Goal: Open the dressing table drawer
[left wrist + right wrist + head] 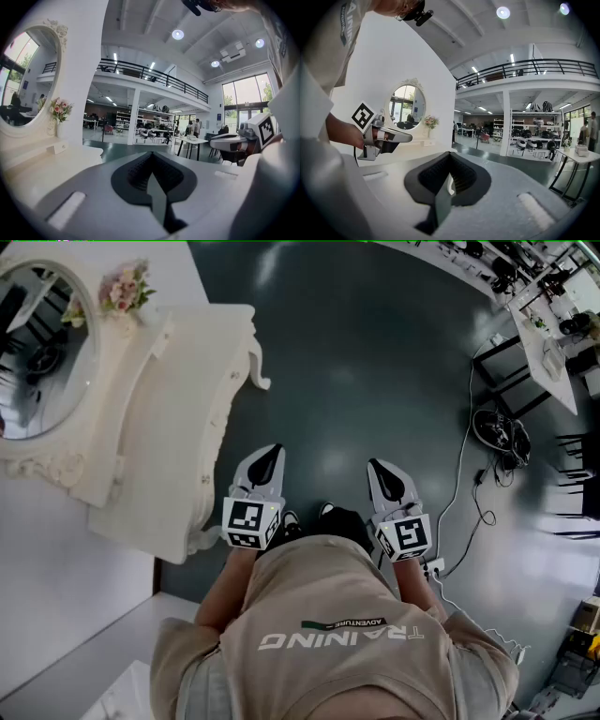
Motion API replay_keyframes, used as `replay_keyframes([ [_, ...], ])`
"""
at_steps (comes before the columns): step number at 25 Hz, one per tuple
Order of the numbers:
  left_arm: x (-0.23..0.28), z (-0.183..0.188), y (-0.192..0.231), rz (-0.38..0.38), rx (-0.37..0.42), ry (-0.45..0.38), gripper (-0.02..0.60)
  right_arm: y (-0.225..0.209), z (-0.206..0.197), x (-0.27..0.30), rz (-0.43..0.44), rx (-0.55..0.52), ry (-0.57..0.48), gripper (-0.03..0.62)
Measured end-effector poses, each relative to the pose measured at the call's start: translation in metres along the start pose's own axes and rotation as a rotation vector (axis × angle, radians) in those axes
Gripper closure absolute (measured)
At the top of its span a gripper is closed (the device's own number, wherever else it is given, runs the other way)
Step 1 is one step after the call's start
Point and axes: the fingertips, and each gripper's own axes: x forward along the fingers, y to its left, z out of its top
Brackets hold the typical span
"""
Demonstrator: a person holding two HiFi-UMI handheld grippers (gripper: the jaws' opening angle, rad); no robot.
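- Far left in the head view, an oval mirror (37,343) and a bunch of flowers (125,287) stand at the back of the white desk (159,427). The rest of its top is bare.
- We cannot make out the drawer itself from above. We judge it sits under the desk's scalloped front edge (225,418), which faces right, toward the dark floor (356,352). No handle shows in any view.
- The long axis of that front edge runs from beside the person away up the picture, roughly parallel to the way both tongs point.
- The left tongs (266,460) hang just right of the front edge, not touching it, with pads pressed together and nothing between them. In the left gripper view the desk top lies off to the left of the closed pads, which aim past it into the hall.
- The right tongs (382,472) are further right, over open floor and well apart from the desk. Their pads are together too and hold nothing. The right gripper view has the left tongs and the desk off to its left.
- Our call is that the left hand is the nearer one, and that the drawer lies to its left and lower.
- So the next move likely needs the left tongs to swing left, drop to face the front, part the pads on a handle, then pull out toward the open floor, square to the edge.
- The drawer is not yet touched.
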Motion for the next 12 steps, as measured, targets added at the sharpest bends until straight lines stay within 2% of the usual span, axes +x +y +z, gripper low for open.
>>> replay_keyframes([
  [4, 0.005, 0.001, 0.007, -0.011, -0.006, 0.002, 0.563, 0.001, 0.009, 0.012, 0.007, -0.014, -0.008, 0.591],
  [8, 0.012, -0.003, 0.013, -0.022, -0.03, 0.023, 0.563, -0.008, 0.017, 0.023, -0.027, 0.008, -0.022, 0.591],
  [12, 0.025, -0.008, 0.024, -0.024, -0.042, 0.041, 0.563, -0.012, 0.017, 0.038, -0.021, -0.006, 0.002, 0.591],
])
